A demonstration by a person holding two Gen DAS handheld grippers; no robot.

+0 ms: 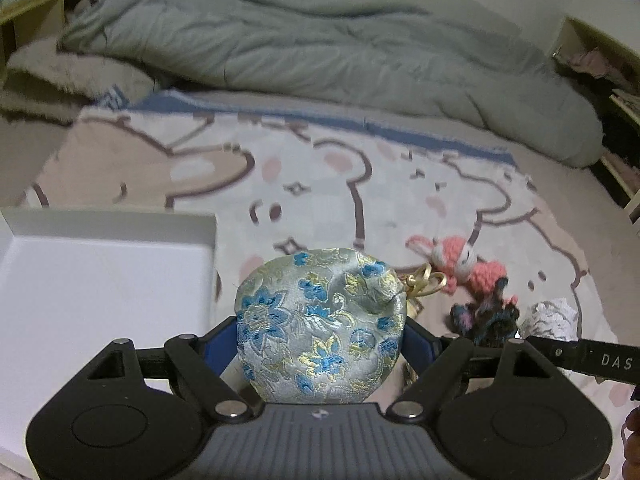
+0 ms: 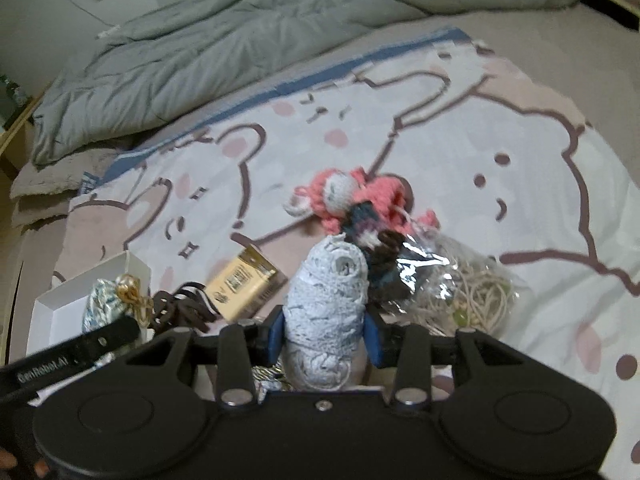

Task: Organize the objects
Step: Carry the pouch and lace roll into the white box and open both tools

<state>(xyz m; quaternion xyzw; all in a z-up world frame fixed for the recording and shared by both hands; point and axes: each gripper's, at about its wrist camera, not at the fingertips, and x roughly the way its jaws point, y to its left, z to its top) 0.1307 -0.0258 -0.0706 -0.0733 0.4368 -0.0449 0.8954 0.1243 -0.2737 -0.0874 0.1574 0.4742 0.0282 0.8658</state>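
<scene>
Left wrist view: my left gripper point(image 1: 320, 332) has its fingers clamped on the brocade pouch point(image 1: 320, 328), just right of the white box point(image 1: 100, 292). My right gripper point(image 2: 324, 330) pinches the lace roll point(image 2: 326, 304) narrowly, above the bed's bear blanket point(image 2: 500, 140).

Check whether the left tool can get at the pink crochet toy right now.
Probably not: the left tool is already shut on the brocade pouch. The pink crochet toy lies uncovered on the blanket beyond it, so the pouch should go first.
</scene>
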